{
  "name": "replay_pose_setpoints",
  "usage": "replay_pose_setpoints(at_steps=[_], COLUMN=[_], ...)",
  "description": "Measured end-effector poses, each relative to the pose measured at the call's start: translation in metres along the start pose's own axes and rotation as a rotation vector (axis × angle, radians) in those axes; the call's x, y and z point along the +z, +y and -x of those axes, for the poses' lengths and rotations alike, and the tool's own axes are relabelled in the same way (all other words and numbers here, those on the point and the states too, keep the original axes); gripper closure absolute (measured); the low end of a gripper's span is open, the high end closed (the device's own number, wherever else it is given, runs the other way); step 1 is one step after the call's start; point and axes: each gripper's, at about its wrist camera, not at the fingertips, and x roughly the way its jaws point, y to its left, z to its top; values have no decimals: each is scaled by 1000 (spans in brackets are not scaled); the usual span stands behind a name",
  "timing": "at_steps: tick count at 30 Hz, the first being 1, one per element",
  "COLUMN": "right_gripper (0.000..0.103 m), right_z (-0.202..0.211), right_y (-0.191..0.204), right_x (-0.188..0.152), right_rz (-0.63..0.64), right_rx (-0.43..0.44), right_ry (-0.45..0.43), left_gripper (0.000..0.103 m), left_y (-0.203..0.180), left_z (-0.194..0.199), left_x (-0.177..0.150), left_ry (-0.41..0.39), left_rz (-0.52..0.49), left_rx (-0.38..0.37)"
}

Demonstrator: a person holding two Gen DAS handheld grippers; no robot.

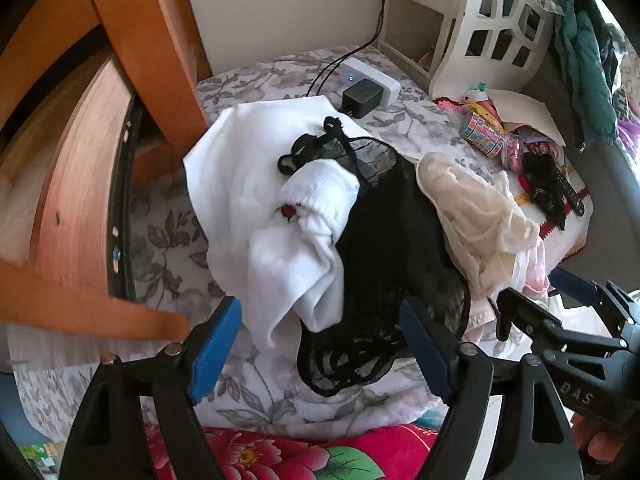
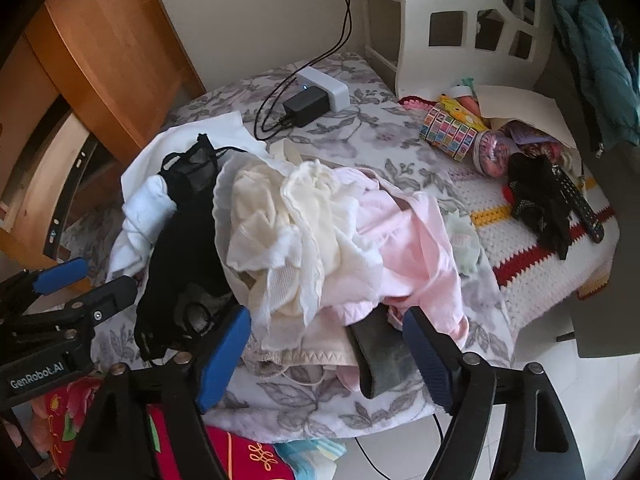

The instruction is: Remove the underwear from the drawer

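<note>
While both hand-held grippers hang over the pile with their jaws standing wide and nothing between the pads, the underwear already lies out on the floral-covered surface, not in the drawer. The left hand-held gripper (image 1: 322, 348) points steeply down at the near edge of the black lace piece (image 1: 384, 264), which runs from far left to near right, its sheer hem just ahead of the blue pads. A white garment (image 1: 288, 240) overlaps its left side. The right hand-held gripper (image 2: 326, 354) sits over the cream piece (image 2: 288, 232) and the pink piece (image 2: 404, 248), heaped just to the right of the black lace; a dark band (image 2: 380, 356) lies between its open fingers without being pinched.

The wooden drawer (image 1: 76, 184) stands pulled out at the far left in both views, nearer the left hand than the right. Its inside cannot be seen, so whether more remains in it cannot be told. My judgement is that a batch has been set down, and any further reach would have to swing left, away from the pile.

Far right, a white cut-out shelf unit (image 1: 492, 28) holds items too dim to name; beside it a paper bag (image 2: 520, 116) spills small colourful things. A charger and white box (image 1: 368, 88) sit at the far edge.
</note>
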Motion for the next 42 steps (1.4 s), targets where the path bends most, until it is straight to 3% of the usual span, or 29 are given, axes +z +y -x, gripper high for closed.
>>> replay_pose_setpoints(at_steps=[3, 7, 12, 25, 42], right_gripper=[14, 4, 0, 0, 0], right_z=[0, 0, 4, 41, 90], right_y=[1, 4, 6, 30, 99], right_x=[-8, -17, -25, -21, -18], right_rz=[-13, -7, -8, 64, 195], right_rx=[10, 12, 7, 8, 58], right_ry=[-7, -13, -25, -92, -156], left_gripper=[6, 5, 1, 0, 0], left_y=[3, 5, 8, 40, 106], left_z=[2, 5, 14, 57, 116], left_x=[-5, -13, -25, -41, -68], left_ry=[-18, -35, -68, -179, -295], left_rz=[24, 39, 57, 143, 305], left_rx=[12, 6, 4, -16, 74])
